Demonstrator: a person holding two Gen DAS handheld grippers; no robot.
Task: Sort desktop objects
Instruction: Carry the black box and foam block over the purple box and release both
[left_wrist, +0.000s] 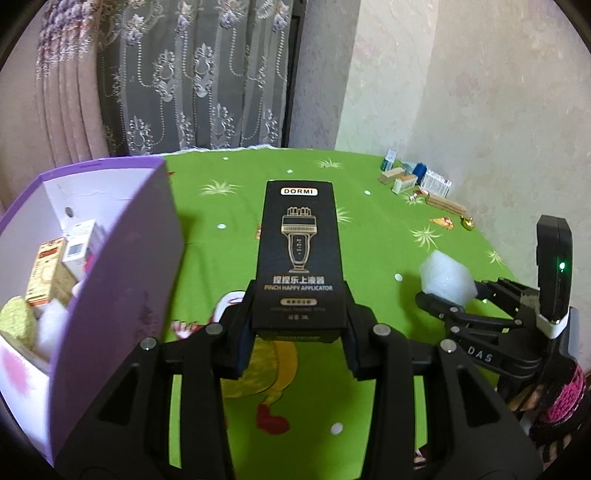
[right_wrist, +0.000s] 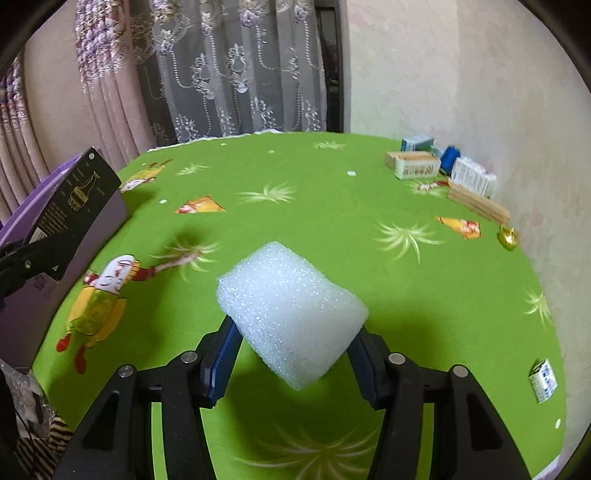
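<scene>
A: Bin (left_wrist: 110, 266), purple, sits at the left on the green table (left_wrist: 369, 229), already part filled. Which step am I on?

B: Carrying, I judge. My left gripper (left_wrist: 300, 332) is clamped on the black box (left_wrist: 300, 251), held just right of the bin. My right gripper (right_wrist: 291, 354) is clamped on the foam (right_wrist: 291, 310), above the cloth.

A: Next?

B: Swing the box over the rim, then part the jaws. Small cartons (right_wrist: 443, 170) wait far right.

The purple box (left_wrist: 110, 258) is cut off at the left edge, and labels on the far cartons (right_wrist: 439, 166) are too small to read.
</scene>
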